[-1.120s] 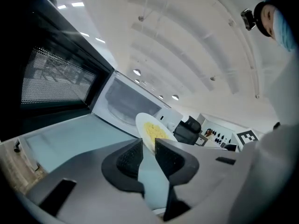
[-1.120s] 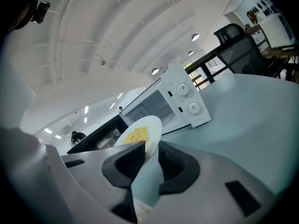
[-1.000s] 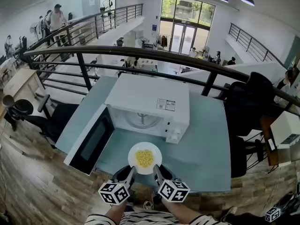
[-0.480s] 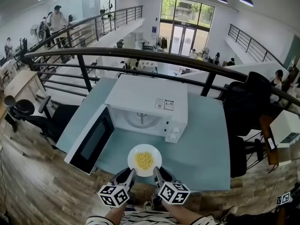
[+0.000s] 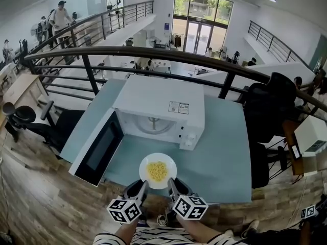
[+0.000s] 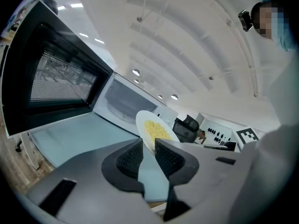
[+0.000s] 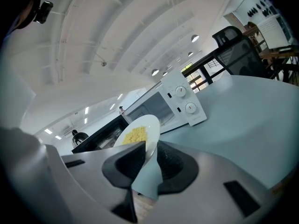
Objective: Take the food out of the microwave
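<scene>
we hold a white plate (image 5: 145,163) out in front of the microwave (image 5: 158,103), over the near part of the pale blue table (image 5: 219,152). a heap of yellow food (image 5: 157,171) sits in the middle of the plate. the plate is outside the oven cavity, between the open front and the table's near edge. we cannot tell whether its base touches the table top or hangs just above it.

the left gripper (image 5: 140,188) grasps the plate's near rim on its left side. in the left gripper view the thin white rim runs in between the two dark ribbed pads (image 6: 130,157), which pinch it, and the food shows just beyond the tips. the right gripper (image 5: 173,187) is clamped on the same rim just to the right. in the right gripper view the rim is wedged between its pads (image 7: 173,164) in the same way. the two grippers sit close together, side by side, both pointing slightly downward toward the oven.

the microwave door (image 5: 99,149) hangs wide open to the left, its dark window facing us. inside the cavity the glass turntable (image 5: 152,124) lies bare. two round knobs (image 7: 190,108) sit on the control panel at the oven's right side. a dark railing (image 5: 153,55) curves behind the table.
</scene>
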`<state>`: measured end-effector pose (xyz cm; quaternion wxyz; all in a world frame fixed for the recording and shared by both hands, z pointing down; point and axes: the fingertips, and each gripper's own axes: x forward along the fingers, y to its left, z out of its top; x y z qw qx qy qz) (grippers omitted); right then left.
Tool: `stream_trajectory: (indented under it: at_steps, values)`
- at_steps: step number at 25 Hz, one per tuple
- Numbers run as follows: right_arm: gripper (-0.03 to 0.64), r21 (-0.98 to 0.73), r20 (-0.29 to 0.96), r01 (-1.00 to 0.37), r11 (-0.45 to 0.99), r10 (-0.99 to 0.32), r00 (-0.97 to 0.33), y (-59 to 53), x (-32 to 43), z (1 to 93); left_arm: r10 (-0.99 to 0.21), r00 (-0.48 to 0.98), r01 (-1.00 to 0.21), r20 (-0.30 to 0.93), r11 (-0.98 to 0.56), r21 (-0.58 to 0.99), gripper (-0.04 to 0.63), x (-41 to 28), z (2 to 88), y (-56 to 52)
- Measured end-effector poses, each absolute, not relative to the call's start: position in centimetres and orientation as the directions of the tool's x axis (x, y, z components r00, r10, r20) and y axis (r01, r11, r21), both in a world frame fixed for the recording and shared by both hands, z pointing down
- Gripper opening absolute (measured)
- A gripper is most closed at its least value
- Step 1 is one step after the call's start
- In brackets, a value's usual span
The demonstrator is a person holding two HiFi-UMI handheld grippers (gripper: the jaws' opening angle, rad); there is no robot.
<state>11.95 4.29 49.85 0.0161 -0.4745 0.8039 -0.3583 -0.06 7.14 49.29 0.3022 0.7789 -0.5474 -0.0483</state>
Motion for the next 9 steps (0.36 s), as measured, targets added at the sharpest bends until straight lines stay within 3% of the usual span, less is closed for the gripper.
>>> stream_trajectory:
  at_steps: [9]
  values:
    - [0.084, -0.592, 0.323, -0.758, 0.274, -0.781, -0.534, 3.98, 12.16, 50.25, -0.872, 0.414, -0.819, 0.262, -0.231, 0.526, 0.089, 0.11, 49.73, 6.66]
